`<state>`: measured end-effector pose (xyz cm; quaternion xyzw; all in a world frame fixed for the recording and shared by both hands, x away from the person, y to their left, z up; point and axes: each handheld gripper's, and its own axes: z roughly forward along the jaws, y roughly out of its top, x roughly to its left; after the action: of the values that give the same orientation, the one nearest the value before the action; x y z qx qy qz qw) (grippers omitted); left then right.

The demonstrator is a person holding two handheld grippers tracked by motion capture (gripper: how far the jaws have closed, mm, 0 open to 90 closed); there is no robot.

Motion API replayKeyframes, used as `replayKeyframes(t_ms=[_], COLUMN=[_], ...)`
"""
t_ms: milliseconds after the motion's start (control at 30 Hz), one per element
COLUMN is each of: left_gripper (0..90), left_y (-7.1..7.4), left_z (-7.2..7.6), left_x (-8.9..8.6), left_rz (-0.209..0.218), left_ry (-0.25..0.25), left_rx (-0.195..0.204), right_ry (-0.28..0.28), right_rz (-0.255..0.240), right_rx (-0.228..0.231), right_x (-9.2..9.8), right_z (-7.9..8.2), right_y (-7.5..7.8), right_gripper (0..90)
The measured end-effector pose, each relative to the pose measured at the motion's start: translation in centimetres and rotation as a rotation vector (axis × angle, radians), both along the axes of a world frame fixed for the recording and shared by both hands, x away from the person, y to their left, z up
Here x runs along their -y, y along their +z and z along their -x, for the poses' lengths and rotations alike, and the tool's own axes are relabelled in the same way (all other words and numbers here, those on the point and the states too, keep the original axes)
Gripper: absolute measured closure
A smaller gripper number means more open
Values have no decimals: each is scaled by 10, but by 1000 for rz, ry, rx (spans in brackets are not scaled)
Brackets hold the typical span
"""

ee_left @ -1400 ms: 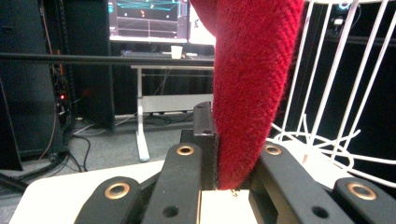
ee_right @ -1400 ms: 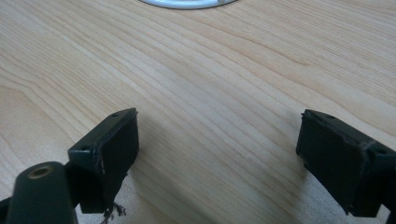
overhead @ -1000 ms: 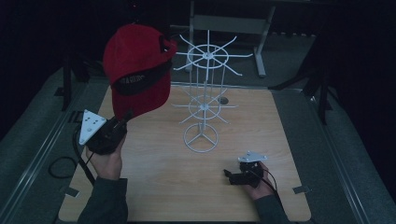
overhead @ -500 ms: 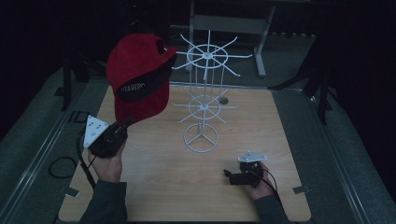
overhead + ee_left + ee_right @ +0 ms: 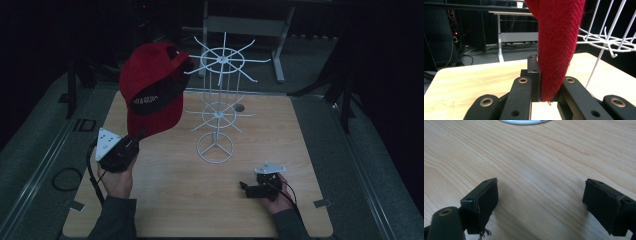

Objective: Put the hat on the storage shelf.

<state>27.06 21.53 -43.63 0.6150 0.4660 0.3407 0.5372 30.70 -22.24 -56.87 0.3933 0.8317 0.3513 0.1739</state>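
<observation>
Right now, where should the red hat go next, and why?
Probably a little further right toward the white wire rack. The left gripper is shut on the red cap's brim, holding it up beside the rack's top hooks, and the right gripper rests open on the table.

Red cap (image 5: pixel 152 87), held aloft beside white rack (image 5: pixel 218 107)

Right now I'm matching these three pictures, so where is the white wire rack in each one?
High view: white wire rack stands mid-table, right of the red cap.
Left gripper view: its arms fill the upper right, beside the cap.
Right gripper view: its round base ring crosses the top edge.
Shared landmark: the wooden table.
</observation>
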Motion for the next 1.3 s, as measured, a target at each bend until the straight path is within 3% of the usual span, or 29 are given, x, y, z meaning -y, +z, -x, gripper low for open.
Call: replayKeyframes(t_ms=[400, 1133, 1300], left_gripper=[853, 825, 833], left_y=[-23, -29, -29], left_z=[-1, -2, -1], left_x=[9, 24, 25], left_rz=[-18, -47, -48], left_ry=[-13, -51, -98], left_rx=[-55, -66, -65], right_ry=[1, 0, 0], right_rz=[2, 2, 2], right_rx=[1, -1, -1], right_x=[0, 0, 0], right_z=[0, 0, 0], right_y=[0, 0, 0], right_gripper=[129, 129, 129])
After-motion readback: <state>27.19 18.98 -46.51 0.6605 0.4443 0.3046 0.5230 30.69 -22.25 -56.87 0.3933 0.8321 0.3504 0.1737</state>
